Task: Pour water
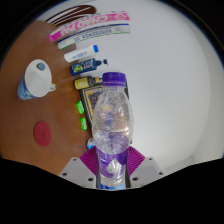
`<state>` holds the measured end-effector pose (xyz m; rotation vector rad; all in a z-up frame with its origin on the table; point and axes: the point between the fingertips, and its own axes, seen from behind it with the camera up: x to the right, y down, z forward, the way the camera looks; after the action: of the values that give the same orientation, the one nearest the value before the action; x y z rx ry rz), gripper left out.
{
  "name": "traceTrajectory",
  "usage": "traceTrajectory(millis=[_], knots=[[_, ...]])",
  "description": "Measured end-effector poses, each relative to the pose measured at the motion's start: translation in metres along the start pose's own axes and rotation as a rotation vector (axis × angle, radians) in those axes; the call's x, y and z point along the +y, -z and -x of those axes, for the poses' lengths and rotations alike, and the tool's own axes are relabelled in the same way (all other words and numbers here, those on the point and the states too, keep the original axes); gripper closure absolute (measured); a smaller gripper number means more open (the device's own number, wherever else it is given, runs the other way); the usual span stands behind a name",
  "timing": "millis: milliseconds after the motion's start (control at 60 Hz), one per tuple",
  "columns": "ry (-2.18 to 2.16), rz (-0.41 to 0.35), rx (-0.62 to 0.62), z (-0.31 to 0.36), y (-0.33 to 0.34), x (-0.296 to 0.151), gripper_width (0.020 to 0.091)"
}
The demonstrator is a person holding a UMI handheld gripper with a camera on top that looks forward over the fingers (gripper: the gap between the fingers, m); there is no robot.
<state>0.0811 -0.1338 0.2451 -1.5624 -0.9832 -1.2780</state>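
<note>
A clear plastic water bottle (111,122) with a purple cap (115,78) stands upright between my fingers, its lower part pressed between the purple pads. My gripper (111,166) is shut on the bottle. The bottle holds water and hides the surface right ahead of me. A white cup or lidded container (36,80) lies to the left on the brown table (40,110), beyond and left of the fingers.
Beyond the bottle lie several flat packs and tubes (88,35) in a row, plus a green item (82,105) just left of the bottle. A red round patch (42,133) sits on the table at the near left. A white surface (170,80) spreads to the right.
</note>
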Motion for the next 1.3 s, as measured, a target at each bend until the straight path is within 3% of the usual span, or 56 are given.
traceTrajectory(millis=[383,633,817,1033,1300], knots=[[0.735,-0.188,0.085,0.042,-0.019,-0.085,0.0779],[0.746,-0.168,0.051,0.05,-0.021,-0.081,0.0781],[0.402,-0.18,-0.033,0.033,-0.008,-0.074,0.078],[-0.291,-0.22,-0.163,0.005,0.007,-0.079,0.078],[-1.033,-0.209,-0.392,0.054,-0.017,-0.069,0.0778]])
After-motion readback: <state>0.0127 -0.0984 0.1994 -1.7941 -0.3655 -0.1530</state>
